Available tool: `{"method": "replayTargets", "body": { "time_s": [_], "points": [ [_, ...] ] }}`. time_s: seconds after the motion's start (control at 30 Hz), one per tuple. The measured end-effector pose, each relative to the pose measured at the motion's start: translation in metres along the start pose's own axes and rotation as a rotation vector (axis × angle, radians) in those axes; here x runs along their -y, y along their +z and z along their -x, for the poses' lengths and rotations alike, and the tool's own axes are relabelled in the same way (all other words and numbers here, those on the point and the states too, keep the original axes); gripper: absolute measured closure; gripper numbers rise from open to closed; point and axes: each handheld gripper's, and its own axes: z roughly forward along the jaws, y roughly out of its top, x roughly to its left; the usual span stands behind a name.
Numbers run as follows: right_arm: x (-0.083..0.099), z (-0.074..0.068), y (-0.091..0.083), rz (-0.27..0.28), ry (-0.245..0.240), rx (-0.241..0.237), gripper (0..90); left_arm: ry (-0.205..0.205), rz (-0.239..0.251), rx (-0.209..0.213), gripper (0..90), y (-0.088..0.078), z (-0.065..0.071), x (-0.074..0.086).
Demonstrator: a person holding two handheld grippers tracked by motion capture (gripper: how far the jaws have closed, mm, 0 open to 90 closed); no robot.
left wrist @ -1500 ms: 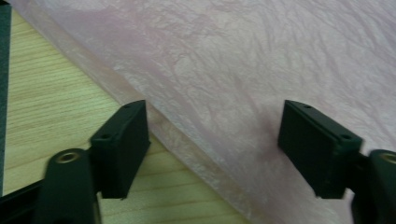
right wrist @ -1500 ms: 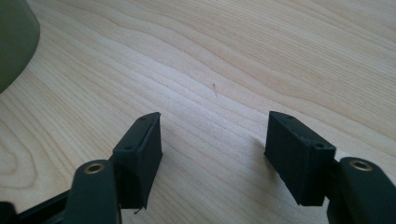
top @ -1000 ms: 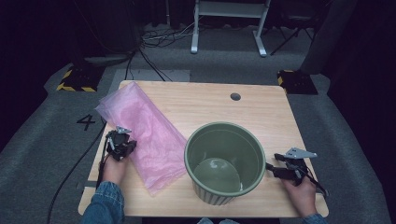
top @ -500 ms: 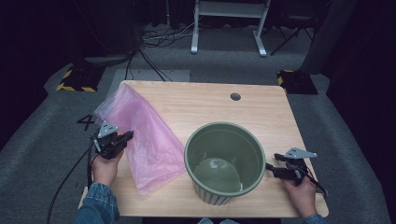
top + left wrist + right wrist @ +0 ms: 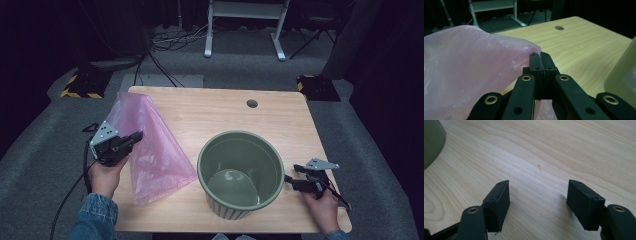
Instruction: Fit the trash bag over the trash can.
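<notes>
A thin pink plastic bag point(image 5: 150, 150) rises like a tent off the left part of the wooden table point(image 5: 210, 110). My left gripper point(image 5: 134, 136) is shut on its edge and holds it up above the table; in the left gripper view the film point(image 5: 474, 65) is pinched between the closed jaws of the left gripper point(image 5: 540, 57). A green ribbed bin point(image 5: 241, 172) stands upright and empty at the front middle. To its right, low over the table, my right gripper point(image 5: 290, 181) stands open with nothing between its fingers point(image 5: 499, 200); the right gripper point(image 5: 537, 195) looks at bare wood.
A round cable hole point(image 5: 252, 103) sits near the table's far right. Beyond the table lie grey carpet, cables point(image 5: 165, 45) and a white stand's legs point(image 5: 245, 30). Yellow-black striped blocks point(image 5: 80, 85) rest at both far corners.
My left gripper has risen and shifted left with the bag's edge, pulling the flat bag up into a peak. The right gripper and the bin have stayed put.
</notes>
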Motion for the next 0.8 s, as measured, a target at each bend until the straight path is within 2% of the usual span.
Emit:
{"method": "replayTargets", "body": {
  "time_s": [0.2,0.47,0.8],
  "points": [
    [0.0,0.0,0.0,-0.001,-0.001,-0.001,34.3,0.033,0.033,0.041,89.6,-0.011,0.002,-0.021],
    [0.0,0.0,0.0,0.0,-0.001,-0.001,34.2,0.097,0.074,0.119,89.6,-0.027,0.001,-0.045],
    [0.0,0.0,0.0,0.0,-0.002,-0.001,34.0,0.122,0.119,0.168,89.6,-0.041,0.005,-0.076]
  ]
}}
